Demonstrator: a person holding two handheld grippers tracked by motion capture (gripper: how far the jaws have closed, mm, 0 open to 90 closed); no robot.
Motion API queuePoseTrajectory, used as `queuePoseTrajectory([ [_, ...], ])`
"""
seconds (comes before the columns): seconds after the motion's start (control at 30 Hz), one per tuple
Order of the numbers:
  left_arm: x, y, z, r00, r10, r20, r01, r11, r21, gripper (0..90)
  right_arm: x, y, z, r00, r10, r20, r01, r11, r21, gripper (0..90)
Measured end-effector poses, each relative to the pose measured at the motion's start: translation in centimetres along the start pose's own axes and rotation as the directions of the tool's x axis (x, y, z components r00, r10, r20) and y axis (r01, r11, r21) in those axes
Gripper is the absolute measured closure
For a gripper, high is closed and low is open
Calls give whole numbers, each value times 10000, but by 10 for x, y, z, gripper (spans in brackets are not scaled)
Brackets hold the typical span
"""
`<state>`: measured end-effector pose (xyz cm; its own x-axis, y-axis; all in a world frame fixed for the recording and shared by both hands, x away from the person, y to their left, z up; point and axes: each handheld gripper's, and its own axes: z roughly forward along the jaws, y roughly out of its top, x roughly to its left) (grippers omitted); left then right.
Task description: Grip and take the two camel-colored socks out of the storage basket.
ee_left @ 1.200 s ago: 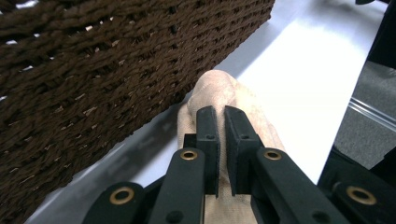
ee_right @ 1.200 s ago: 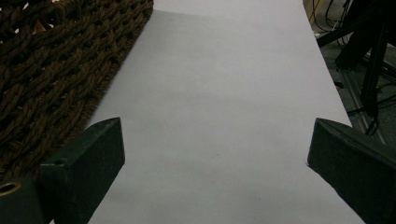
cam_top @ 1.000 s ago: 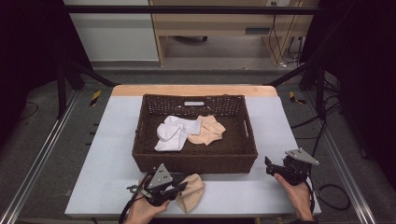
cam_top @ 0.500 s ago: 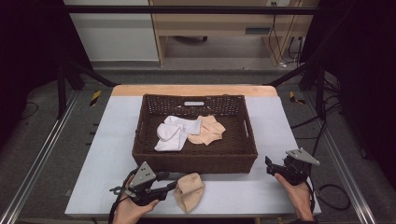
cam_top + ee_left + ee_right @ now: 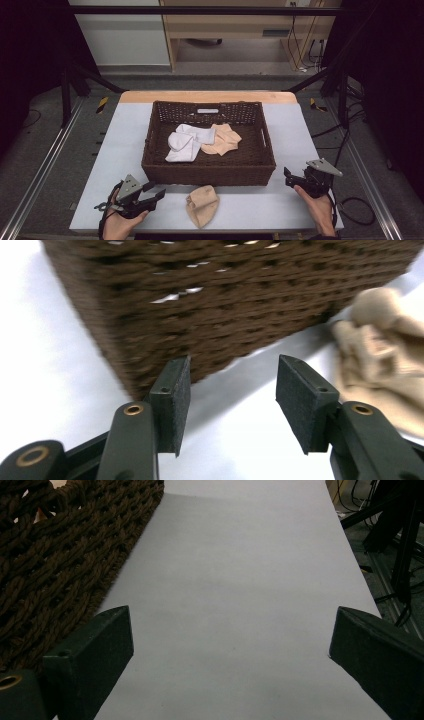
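On the table [image 5: 300, 130], a brown wicker basket [image 5: 207, 170] sits mid-surface. Near the front edge, just before the basket's front wall, lies a beige sock [image 5: 202, 205], crumpled, long axis running front to back. The left gripper [image 5: 155, 196], its jaws just opened and empty, sits beside it, nearer than the right gripper [image 5: 288, 177], also spread empty.

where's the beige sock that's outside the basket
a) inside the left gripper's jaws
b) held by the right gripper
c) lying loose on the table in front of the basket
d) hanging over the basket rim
c: in the high view the beige sock lies on the table in front of the basket, apart from the left gripper, whose open jaws have nothing between them.
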<state>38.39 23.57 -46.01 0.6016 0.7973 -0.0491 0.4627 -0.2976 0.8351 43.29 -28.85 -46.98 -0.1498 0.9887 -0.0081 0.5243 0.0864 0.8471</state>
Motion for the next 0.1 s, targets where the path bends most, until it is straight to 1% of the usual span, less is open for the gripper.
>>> queuePoseTrajectory([
  [0.07, 3, -2, 0, 9998, 35, -188, -33, 10000, 90, 475, 0, 0, -1, 10000, -11, 20, 11, 10000, -49, 42],
  [0.1, 3, -2, 0, 9998, 35, -188, -33, 10000, 90, 474, 0, 0, -1, 10000, 3, 27, -3, 10000, -78, 42],
])
